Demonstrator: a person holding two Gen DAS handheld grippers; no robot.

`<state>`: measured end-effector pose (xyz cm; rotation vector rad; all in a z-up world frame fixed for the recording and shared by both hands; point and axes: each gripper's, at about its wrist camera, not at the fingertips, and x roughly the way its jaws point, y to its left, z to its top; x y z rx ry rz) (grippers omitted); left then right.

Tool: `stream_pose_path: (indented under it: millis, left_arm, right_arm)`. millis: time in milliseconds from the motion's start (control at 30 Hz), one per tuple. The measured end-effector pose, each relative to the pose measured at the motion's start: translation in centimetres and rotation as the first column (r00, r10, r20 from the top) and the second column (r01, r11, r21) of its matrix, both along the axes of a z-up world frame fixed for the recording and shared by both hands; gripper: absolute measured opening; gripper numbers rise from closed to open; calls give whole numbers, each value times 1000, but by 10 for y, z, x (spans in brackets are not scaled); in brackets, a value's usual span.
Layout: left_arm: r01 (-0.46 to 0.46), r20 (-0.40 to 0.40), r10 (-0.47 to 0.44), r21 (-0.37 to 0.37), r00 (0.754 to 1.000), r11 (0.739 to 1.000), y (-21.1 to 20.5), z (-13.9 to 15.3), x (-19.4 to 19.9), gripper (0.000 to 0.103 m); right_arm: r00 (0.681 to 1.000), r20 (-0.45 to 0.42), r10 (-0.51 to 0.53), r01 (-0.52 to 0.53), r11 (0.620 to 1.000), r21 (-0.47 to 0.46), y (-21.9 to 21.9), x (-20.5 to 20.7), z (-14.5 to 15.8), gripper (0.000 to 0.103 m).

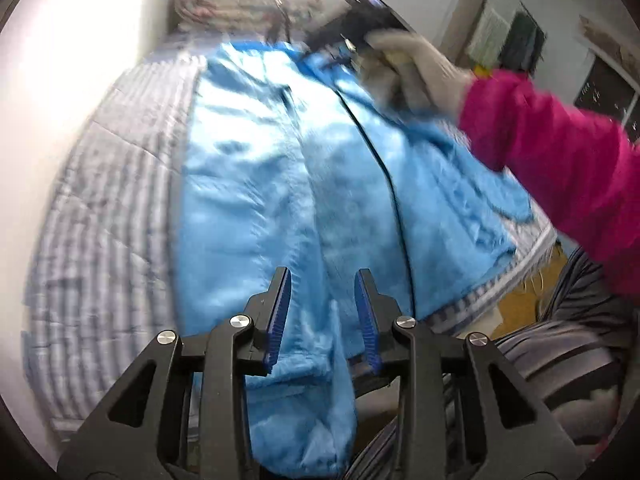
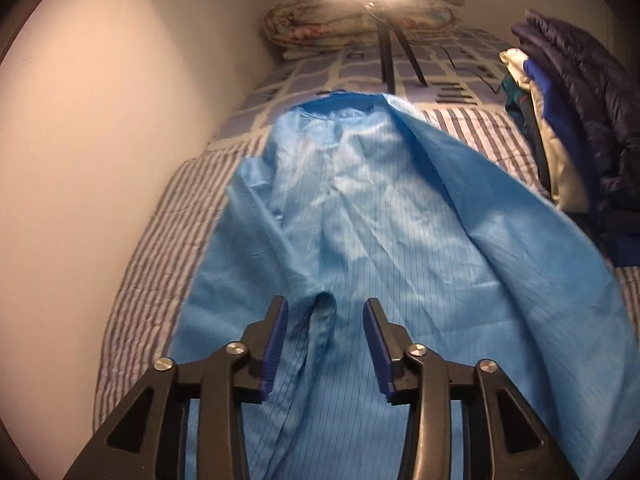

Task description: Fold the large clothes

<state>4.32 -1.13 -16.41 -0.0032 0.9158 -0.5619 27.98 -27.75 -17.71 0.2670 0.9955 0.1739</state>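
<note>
A: Light blue, thin and shiny: the garment lies lengthwise down the middle of the frame on the striped bedding.

B: And the grippers?

A: The left gripper is partly open over the near hem, pads clear of the cloth. The right gripper is likewise parted, a raised fold between its fingers, ungripped.

B: Around it?

A: A gloved hand at upper right, stacked clothes at right.
</note>
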Motion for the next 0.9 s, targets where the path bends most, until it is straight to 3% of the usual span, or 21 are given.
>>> stream_pose_path:
  millis: [233, 400, 567, 700, 800, 900]
  left_arm:
    - [-178, 178, 160, 92, 971, 980, 54, 60, 4, 33]
    - [-244, 288, 194, 149, 938, 958, 77, 99, 12, 33]
    - [-265, 322, 199, 176, 925, 948, 82, 124, 36, 33]
    - [-249, 372, 151, 233, 916, 940, 62, 149, 55, 34]
    - [-215, 382, 110, 243, 918, 946, 44, 163, 66, 46]
    - [-185, 369, 88, 238, 925, 953, 30, 162, 73, 47]
  right_arm:
    - [985, 152, 77, -83, 996, 31, 4, -75, 43, 47]
    - [981, 143, 134, -142, 989, 46, 4, -124, 52, 48]
    - [983, 74, 168, -174, 981, 87, -2, -152, 38, 51]
    - [986, 41, 160, -164, 978, 128, -9, -159, 22, 58]
    - [987, -2, 158, -154, 968, 198, -12, -155, 2, 61]
    - [983, -44, 178, -162, 953, 255, -6, -150, -17, 60]
